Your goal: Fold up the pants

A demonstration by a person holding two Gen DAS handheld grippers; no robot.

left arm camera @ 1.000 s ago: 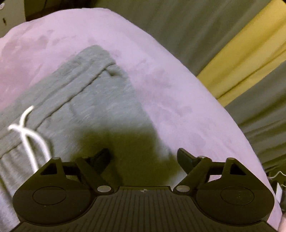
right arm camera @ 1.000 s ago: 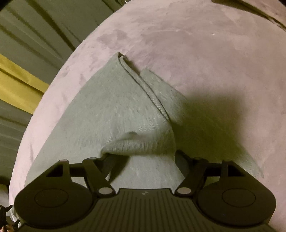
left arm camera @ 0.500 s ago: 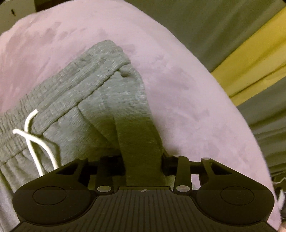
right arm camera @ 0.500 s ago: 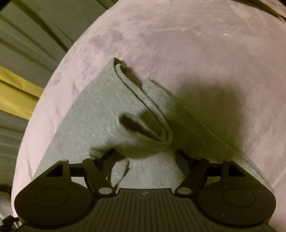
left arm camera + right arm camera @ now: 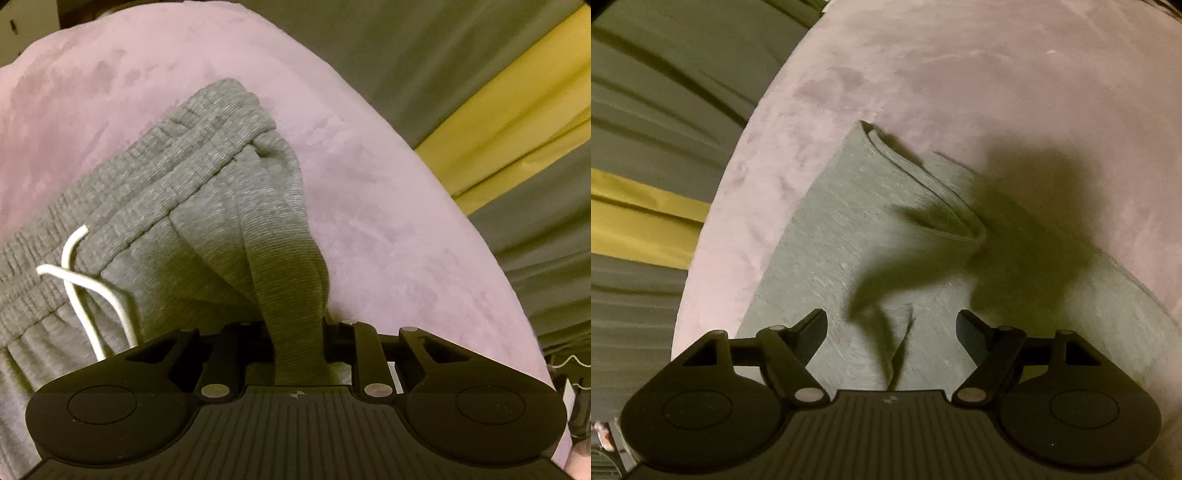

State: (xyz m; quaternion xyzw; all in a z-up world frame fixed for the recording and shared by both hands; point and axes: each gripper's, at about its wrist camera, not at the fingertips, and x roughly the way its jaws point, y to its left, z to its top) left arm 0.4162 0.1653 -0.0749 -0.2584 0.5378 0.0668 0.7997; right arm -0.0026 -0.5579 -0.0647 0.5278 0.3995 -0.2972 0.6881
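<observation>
Grey sweatpants lie on a mauve suede-like cushion, the surface that carries them. In the left wrist view, the ribbed waistband runs up toward the cushion's far edge, with a white drawstring trailing near the left side. The left gripper has its jaws nearly closed on a gathered ridge of fabric just below the waistband's outer corner; a second ago those jaws stood wide apart above flat cloth, so the pinch is new, and the fabric now rises in a taut tent toward the camera. In the right wrist view, the leg end of the pants lies near the cushion's left edge, its hem curled over in a loose roll. The right gripper hovers over it with jaws wide apart and nothing between them; half a second ago the curled hem sat closer to its fingertips. The picture is motion-blurred. Judging from this, the waist end is secured for lifting, while the leg end is not yet held, so a fold cannot properly begin.
</observation>
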